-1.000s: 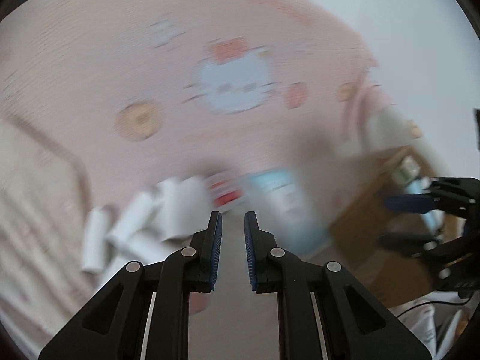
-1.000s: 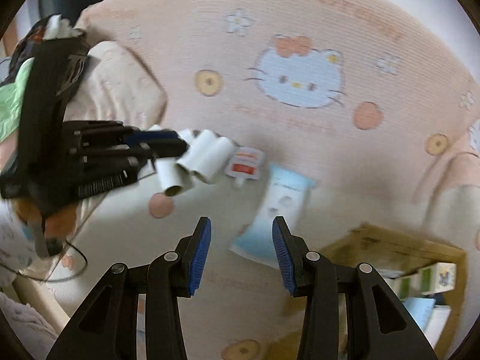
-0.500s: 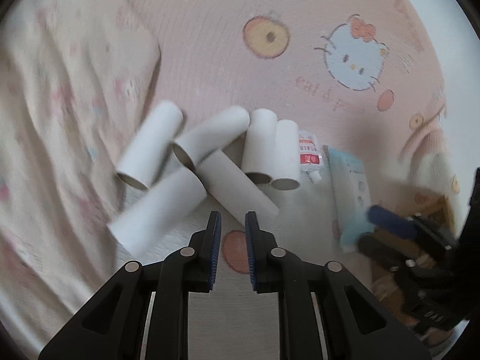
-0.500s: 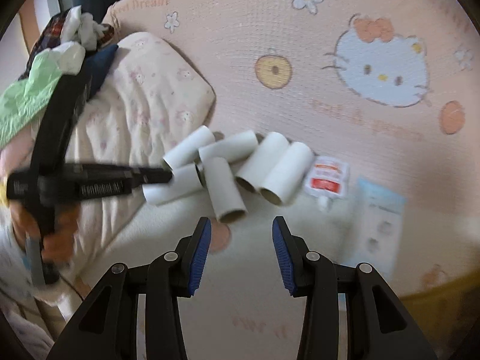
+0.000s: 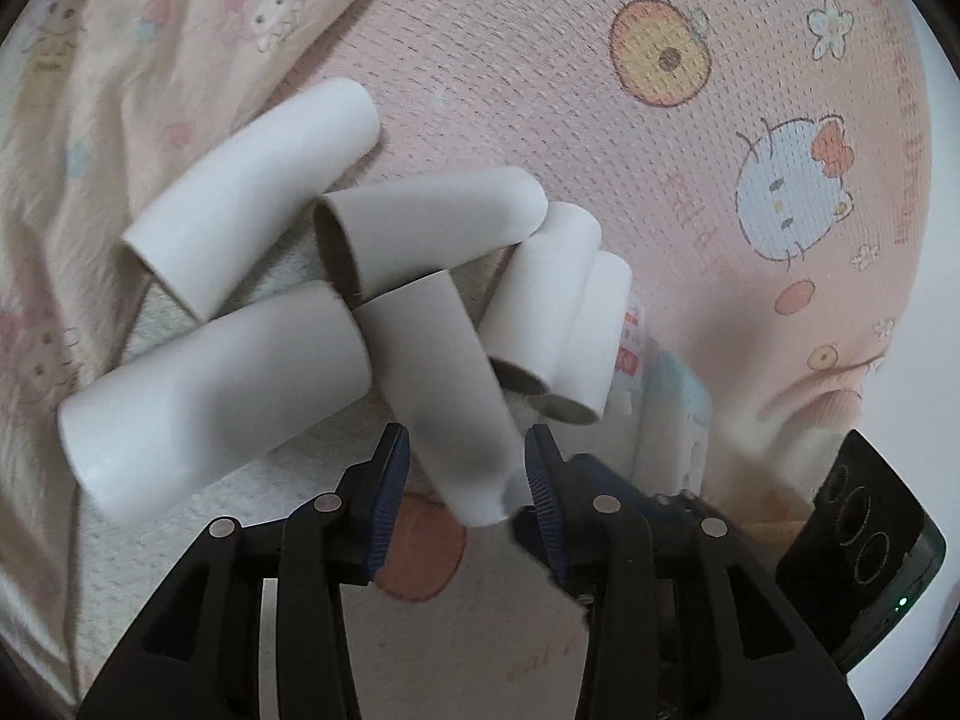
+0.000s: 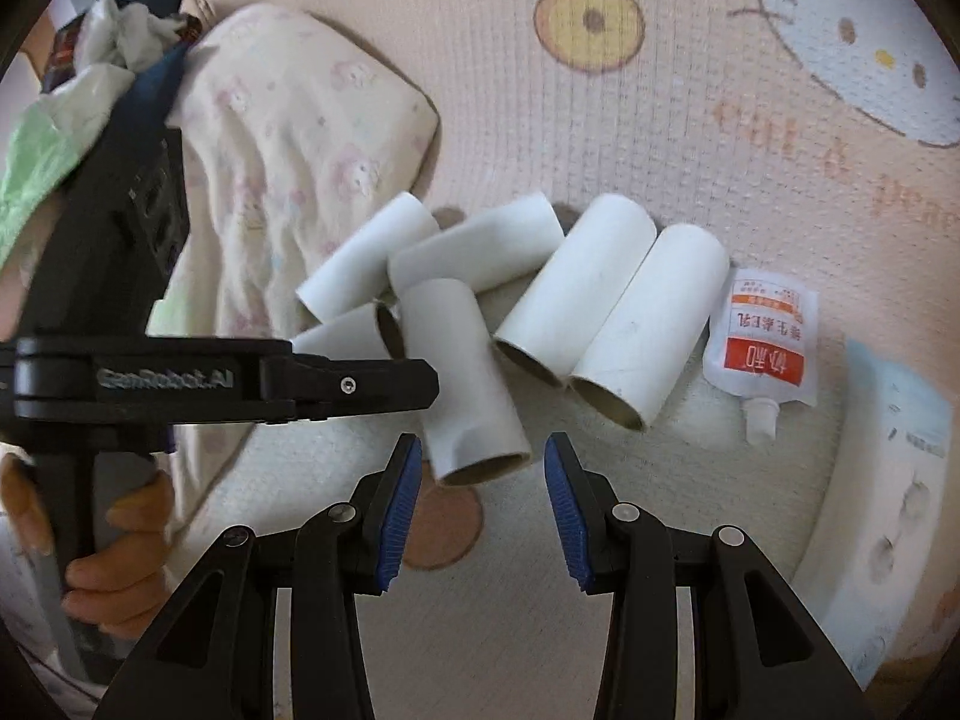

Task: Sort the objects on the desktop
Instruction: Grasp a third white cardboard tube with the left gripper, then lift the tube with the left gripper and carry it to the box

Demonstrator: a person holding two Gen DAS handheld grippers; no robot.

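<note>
Several white cardboard tubes lie in a loose pile on a pink cartoon-print mat [image 5: 540, 60]. The nearest tube [image 5: 447, 396] points toward my left gripper [image 5: 468, 480], which is open with its near end between the jaws. In the right wrist view the same tube [image 6: 465, 384] lies just beyond my open right gripper [image 6: 483, 492]. The left gripper [image 6: 360, 387] reaches in from the left there, beside that tube. A white pouch with a red label [image 6: 762, 342] and a pale blue packet [image 6: 888, 480] lie right of the tubes.
A cream pillow with cartoon print [image 6: 288, 138] lies left of the pile. Bunched clothes [image 6: 78, 96] sit at the far left. The right gripper's body [image 5: 858, 546] shows at the lower right of the left wrist view.
Both grippers have moved in close to the tube pile. The left gripper has opened from nearly shut, and its jaws now stand on either side of the nearest tube's end.
</note>
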